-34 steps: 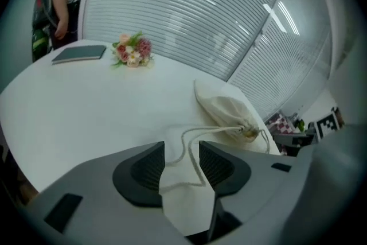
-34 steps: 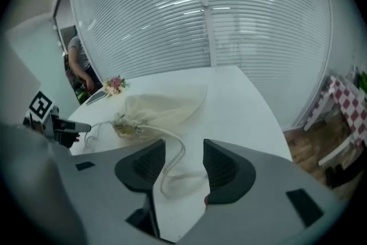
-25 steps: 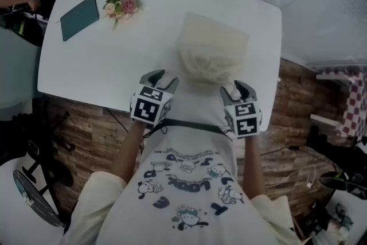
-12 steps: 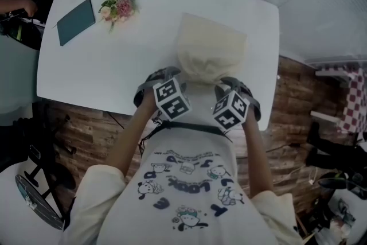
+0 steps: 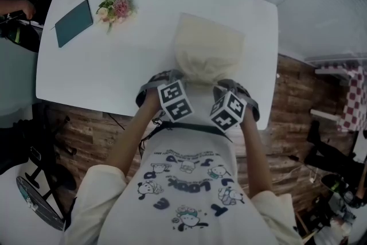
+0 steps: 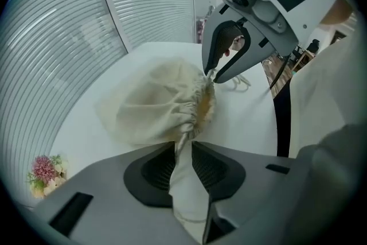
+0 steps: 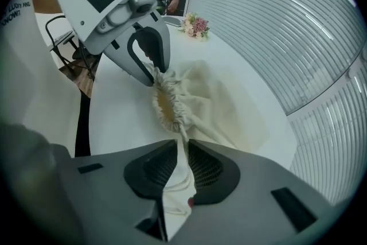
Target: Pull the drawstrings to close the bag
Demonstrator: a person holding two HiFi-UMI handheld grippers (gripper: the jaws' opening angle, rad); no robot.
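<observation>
The bag (image 5: 207, 54) is seen lying on the white table (image 5: 114, 66), close to the edge nearest the person, with its gathered mouth turned toward that edge and set between the two grippers. The jaws of the left gripper (image 6: 183, 147) are closing, and the left drawstring (image 6: 186, 181) is caught between them, the pads being pressed against it on both sides. The jaws of the right gripper (image 7: 180, 145) are likewise closing, with the right drawstring (image 7: 178, 181) pinched between their pads. The grasping of both strings can thus be judged as done or nearly done. The mouth is puckered into folds all round, yet a gap is left through which the yellowish inside can be seen from both gripper views, so the closing is judged to be only partly achieved. What remains, as far as can be told, is for the two strings to be drawn apart and away from the bag until the gap is cinched shut. A small bunch of flowers (image 5: 116, 7) and a green notebook (image 5: 73, 22) are left well apart at the far corner and are not involved.
</observation>
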